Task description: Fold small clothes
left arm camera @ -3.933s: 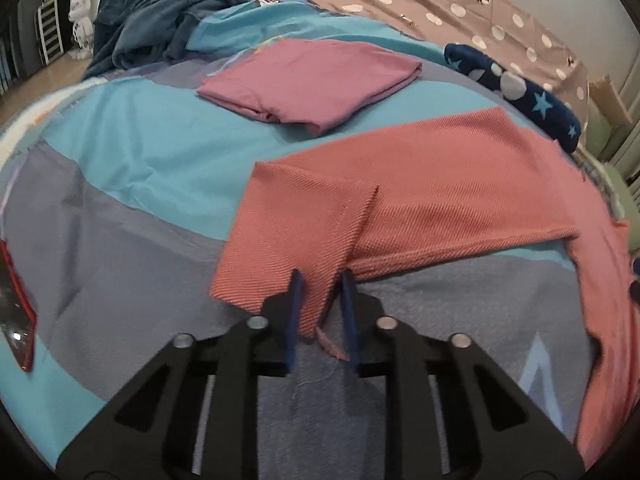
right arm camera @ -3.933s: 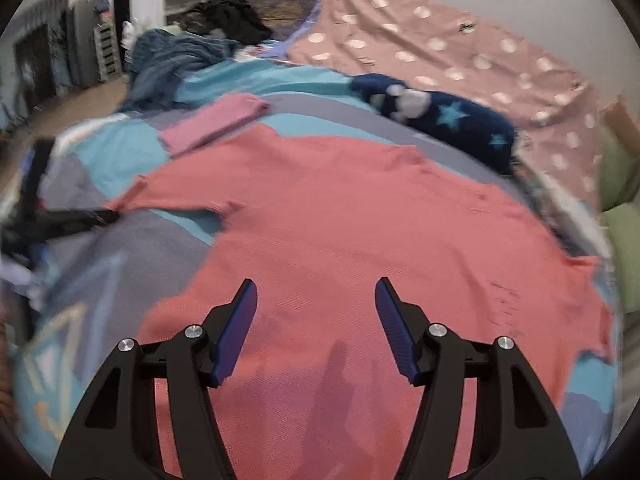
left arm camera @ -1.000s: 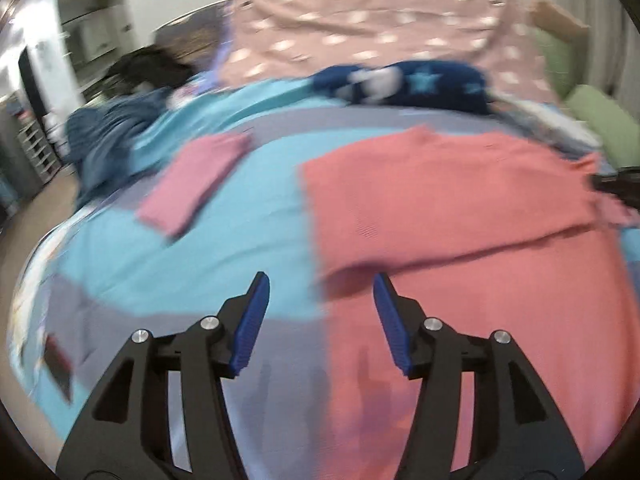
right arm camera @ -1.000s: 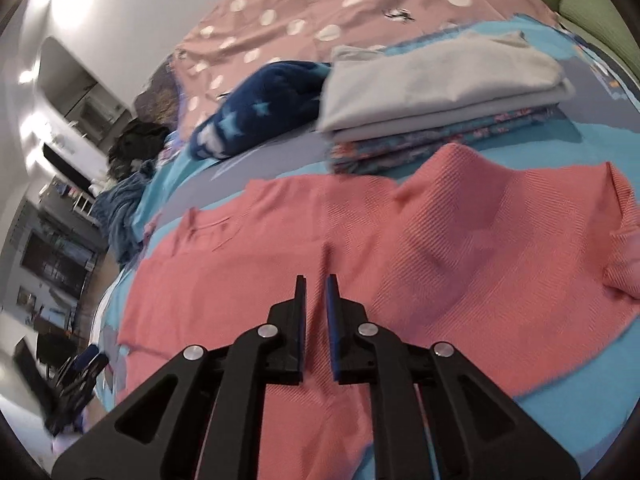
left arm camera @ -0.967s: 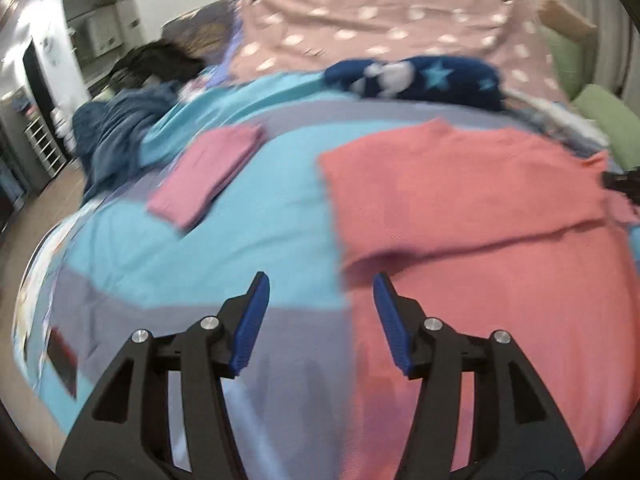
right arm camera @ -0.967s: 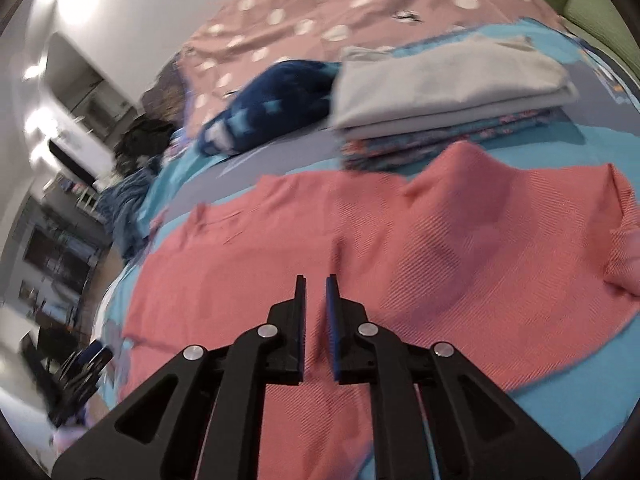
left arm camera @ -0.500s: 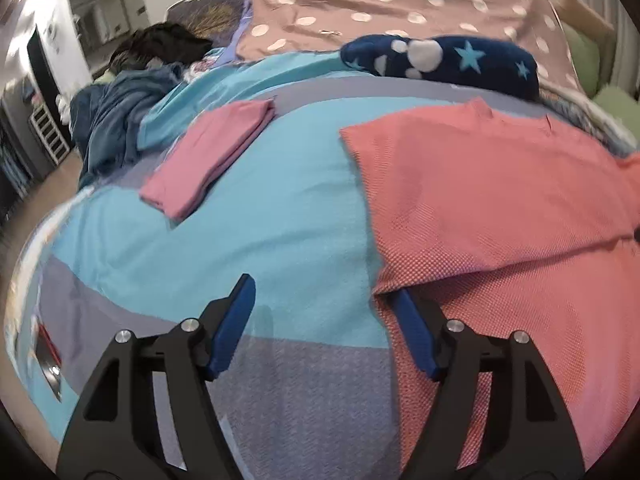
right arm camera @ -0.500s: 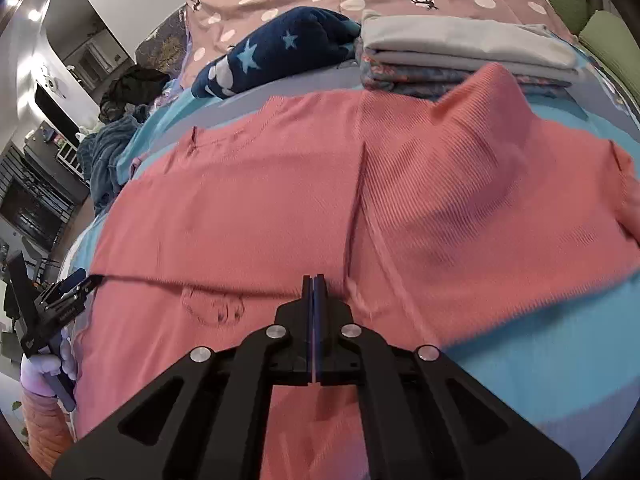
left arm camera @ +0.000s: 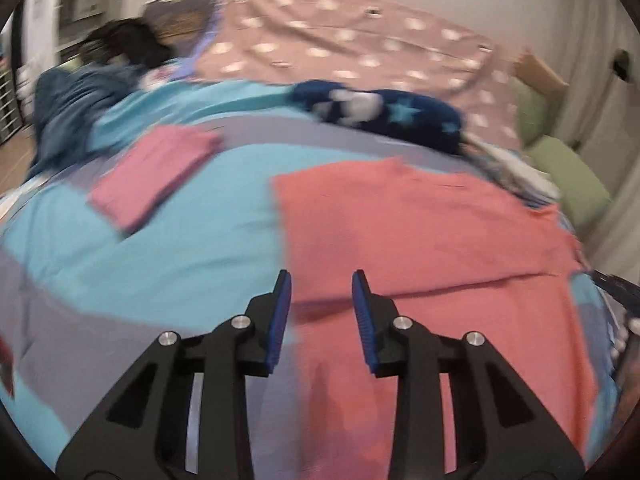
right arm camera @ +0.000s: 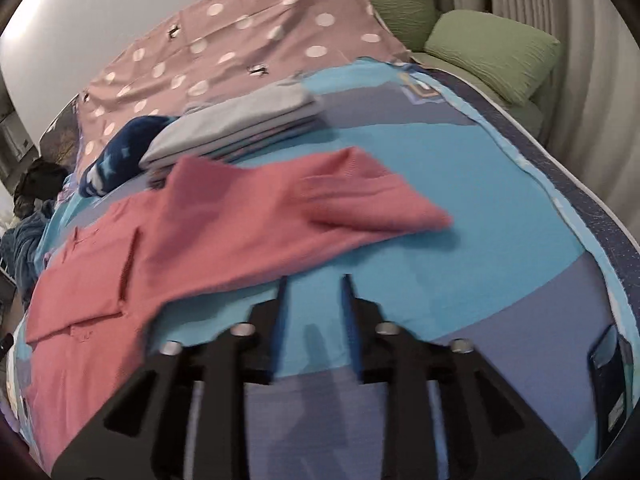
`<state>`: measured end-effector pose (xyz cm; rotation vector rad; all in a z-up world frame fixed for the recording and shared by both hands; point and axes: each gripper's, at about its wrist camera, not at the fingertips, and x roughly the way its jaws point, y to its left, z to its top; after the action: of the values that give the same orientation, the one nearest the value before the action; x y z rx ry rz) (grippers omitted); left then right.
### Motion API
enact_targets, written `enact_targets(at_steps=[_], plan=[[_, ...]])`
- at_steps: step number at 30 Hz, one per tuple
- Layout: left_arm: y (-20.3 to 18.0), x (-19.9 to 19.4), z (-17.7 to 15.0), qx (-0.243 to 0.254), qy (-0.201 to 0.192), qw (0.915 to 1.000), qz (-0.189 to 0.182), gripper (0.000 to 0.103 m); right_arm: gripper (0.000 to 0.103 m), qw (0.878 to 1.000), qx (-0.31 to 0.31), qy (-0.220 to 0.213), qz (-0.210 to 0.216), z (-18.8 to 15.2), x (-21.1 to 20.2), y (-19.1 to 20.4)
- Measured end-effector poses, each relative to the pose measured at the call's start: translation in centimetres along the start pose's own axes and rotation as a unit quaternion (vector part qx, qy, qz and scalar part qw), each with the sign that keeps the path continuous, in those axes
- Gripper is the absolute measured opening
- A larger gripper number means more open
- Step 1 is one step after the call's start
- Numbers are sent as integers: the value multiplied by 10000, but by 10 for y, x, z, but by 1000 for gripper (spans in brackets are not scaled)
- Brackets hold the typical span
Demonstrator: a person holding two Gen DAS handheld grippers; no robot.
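A salmon-pink knit top (left arm camera: 420, 232) lies spread on the bed, its left sleeve folded over the body. In the right wrist view the top (right arm camera: 224, 224) lies to the left, with its right sleeve (right arm camera: 372, 204) stretched out toward the right. My left gripper (left arm camera: 321, 304) is open and empty, hovering over the top's left edge near the fold. My right gripper (right arm camera: 313, 312) is open and empty above the bare bedspread, just in front of the top's lower edge.
A folded pink garment (left arm camera: 156, 168) lies to the left. A navy star-print item (left arm camera: 384, 116) and a stack of folded grey clothes (right arm camera: 236, 128) lie behind the top. A polka-dot cover (right arm camera: 240, 52), green pillows (right arm camera: 492, 52) and a dark blue pile (left arm camera: 68, 108) ring the blue-grey bedspread (right arm camera: 500, 240).
My right gripper has opened and swung right, off the top to the bedspread by the right sleeve. My left gripper has narrowed a little and shifted right, over the top's left edge.
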<state>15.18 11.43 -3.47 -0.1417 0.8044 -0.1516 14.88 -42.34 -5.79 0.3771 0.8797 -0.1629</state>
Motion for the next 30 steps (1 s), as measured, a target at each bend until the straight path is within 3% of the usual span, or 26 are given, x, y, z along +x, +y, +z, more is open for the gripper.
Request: enact_targets(at_steps=[3, 6, 8, 11, 14, 20, 22, 24, 26, 30], plan=[[-34, 18, 9, 249, 98, 9994, -212, 32, 34, 9993, 361, -81, 88, 6, 1, -20], [-69, 44, 14, 488, 321, 9976, -376, 32, 45, 9988, -247, -307, -283, 11, 4, -15], [-93, 58, 12, 668, 460, 9956, -460, 32, 54, 9973, -583, -341, -288, 14, 8, -15], [-119, 70, 8, 939, 540, 9928, -518, 32, 62, 9983, -491, -303, 74, 28, 16, -34], [-134, 79, 7, 1080, 547, 9909, -585, 39, 62, 9990, -81, -207, 379, 42, 30, -60], [-155, 104, 12, 1127, 836, 9871, -769, 41, 62, 9945, 444, 131, 935, 55, 55, -82], [-161, 119, 8, 1119, 1032, 9860, -686, 43, 51, 9909, 622, 215, 1176, 54, 61, -86], [-164, 122, 5, 1218, 971, 9860, -603, 45, 19, 9900, 655, 244, 1224, 52, 62, -87], [-166, 121, 3, 1345, 886, 9853, -562, 47, 5, 9866, 770, 210, 1423, 49, 58, -89], [-163, 119, 3, 1274, 879, 9858, -657, 50, 3, 9668, 1193, -138, 2256, 48, 31, -85]])
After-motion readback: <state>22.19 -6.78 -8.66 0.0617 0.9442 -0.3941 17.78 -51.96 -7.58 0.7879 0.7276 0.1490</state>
